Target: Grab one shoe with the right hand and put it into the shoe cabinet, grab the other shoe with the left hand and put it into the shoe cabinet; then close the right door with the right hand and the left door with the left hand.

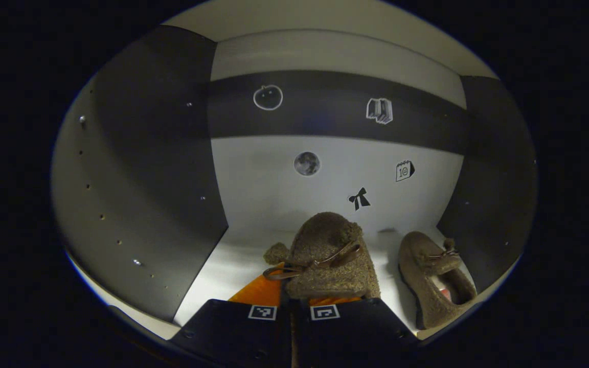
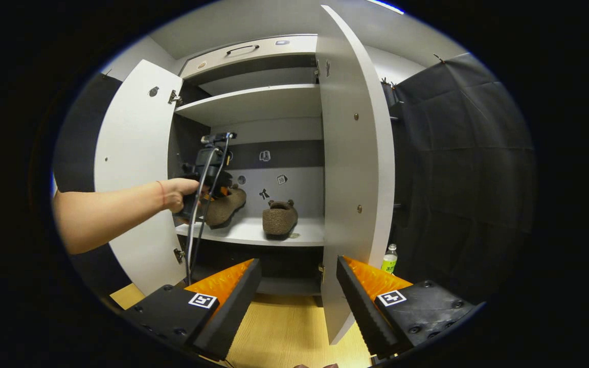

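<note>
**Left gripper holding a shoe inside the open cabinet, right gripper waiting outside**

In the left gripper view, the left gripper (image 1: 294, 306) reached into the cabinet (image 1: 136, 204), its fingers drawn close together and clamped on a fuzzy brown shoe (image 1: 330, 255). That held shoe sat directly ahead of the fingertips, over the white shelf (image 1: 233, 266), its toe pointing toward the back wall. To its right, the second shoe (image 1: 435, 276) lay on the same shelf near the right side wall, apart from the gripper. Small stickers (image 1: 358, 198) dotted the back wall.

In the right gripper view, going left to right: a bare forearm and hand (image 2: 174, 194) reached in past the open left door (image 2: 131, 168), holding the left gripper with the brown shoe (image 2: 225, 204) at its tip, just above the shelf's left side. The second shoe (image 2: 280, 219) rested on the shelf (image 2: 248, 232) further right, heel toward the camera. The right door (image 2: 356, 168) stood open, edge-on. A bottle (image 2: 389, 258) stood on the floor beyond it. The right gripper (image 2: 298, 286) hung in front of the cabinet, well apart from both shoes, its fingers spread wide with nothing between them.
</note>
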The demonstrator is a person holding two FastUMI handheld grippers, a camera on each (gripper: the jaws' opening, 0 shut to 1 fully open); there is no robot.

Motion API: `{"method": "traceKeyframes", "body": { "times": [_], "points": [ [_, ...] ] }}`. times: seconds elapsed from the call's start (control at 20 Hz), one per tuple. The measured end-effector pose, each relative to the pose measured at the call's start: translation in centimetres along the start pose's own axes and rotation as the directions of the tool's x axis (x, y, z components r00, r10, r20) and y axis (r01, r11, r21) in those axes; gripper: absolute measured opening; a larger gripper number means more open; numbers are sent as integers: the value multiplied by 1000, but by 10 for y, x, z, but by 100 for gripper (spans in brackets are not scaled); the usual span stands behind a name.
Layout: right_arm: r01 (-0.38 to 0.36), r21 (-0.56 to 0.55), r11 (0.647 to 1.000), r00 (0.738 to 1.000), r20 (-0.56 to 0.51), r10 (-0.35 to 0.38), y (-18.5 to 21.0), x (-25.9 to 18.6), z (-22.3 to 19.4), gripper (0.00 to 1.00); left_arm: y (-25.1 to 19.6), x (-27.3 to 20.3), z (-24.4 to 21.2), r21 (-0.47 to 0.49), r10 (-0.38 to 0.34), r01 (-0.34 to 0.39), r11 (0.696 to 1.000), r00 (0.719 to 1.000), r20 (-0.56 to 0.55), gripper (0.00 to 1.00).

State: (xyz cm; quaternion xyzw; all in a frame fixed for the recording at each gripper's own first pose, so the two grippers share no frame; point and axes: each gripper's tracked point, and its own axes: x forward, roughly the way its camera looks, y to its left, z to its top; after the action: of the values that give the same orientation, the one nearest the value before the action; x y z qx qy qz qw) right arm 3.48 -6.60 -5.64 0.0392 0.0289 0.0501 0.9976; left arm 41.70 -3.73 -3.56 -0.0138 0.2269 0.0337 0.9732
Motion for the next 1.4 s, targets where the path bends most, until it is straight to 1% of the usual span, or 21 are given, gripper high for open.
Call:
{"method": "traceKeyframes", "body": {
  "times": [0.15,0.35,0.4,0.5,0.55,0.6,0.65,0.7,0.75,0.85,0.9,0.95,1.05,1.15,1.3,1.4],
  "points": [
    [5,2,1000,1000,-9,-5,-1,-3,-1,98,-6,23,-8,17,13,-12,1000,999,-39,10],
    [13,18,1000,1000,-22,-13,-4,-7,-5,98,-11,35,-17,33,25,-23,999,997,-71,10],
    [15,20,1000,1000,-22,-14,-6,-9,-5,98,-13,35,-18,31,24,-21,999,997,-71,11],
    [18,25,1000,1000,-19,-17,-11,-17,-6,98,-16,31,-16,22,6,-4,1000,998,-56,16],
    [19,27,999,1000,-18,-19,-10,-16,-5,98,-18,28,-17,22,-7,8,1000,999,-51,23],
    [19,29,999,1000,-18,-18,-11,-17,-4,98,-17,24,-16,28,-9,10,1000,999,-39,29],
    [21,31,999,1000,-17,-20,-11,-18,-4,98,-15,21,-15,36,-8,9,999,1000,-26,37],
    [25,31,999,1000,-16,-24,-13,-18,-3,98,-11,17,-14,43,1,-1,999,1000,-13,41],
    [29,29,999,999,-15,-29,-16,-20,-3,98,-7,12,-12,50,11,-11,999,1000,3,60],
    [34,29,999,999,-14,-34,-21,-24,0,98,-1,0,-10,58,11,-13,998,999,32,86],
    [40,27,999,999,-11,-40,-25,-26,3,98,-1,-7,-9,54,2,-5,999,999,49,94],
    [52,22,998,999,-6,-52,-31,-28,6,98,0,-13,-8,50,-4,1,999,998,64,96],
    [77,26,997,997,4,-77,-44,-33,14,97,0,-27,-6,42,-16,12,999,996,93,96],
    [96,43,994,995,14,-97,-56,-37,22,98,-3,-47,6,29,-36,32,999,987,156,96],
    [135,48,990,991,19,-136,-79,-41,30,98,-8,-86,23,18,-70,67,998,966,251,96],
    [171,40,984,985,27,-172,-99,-42,36,98,-10,-113,30,21,-80,77,997,948,309,96]
  ]
}}
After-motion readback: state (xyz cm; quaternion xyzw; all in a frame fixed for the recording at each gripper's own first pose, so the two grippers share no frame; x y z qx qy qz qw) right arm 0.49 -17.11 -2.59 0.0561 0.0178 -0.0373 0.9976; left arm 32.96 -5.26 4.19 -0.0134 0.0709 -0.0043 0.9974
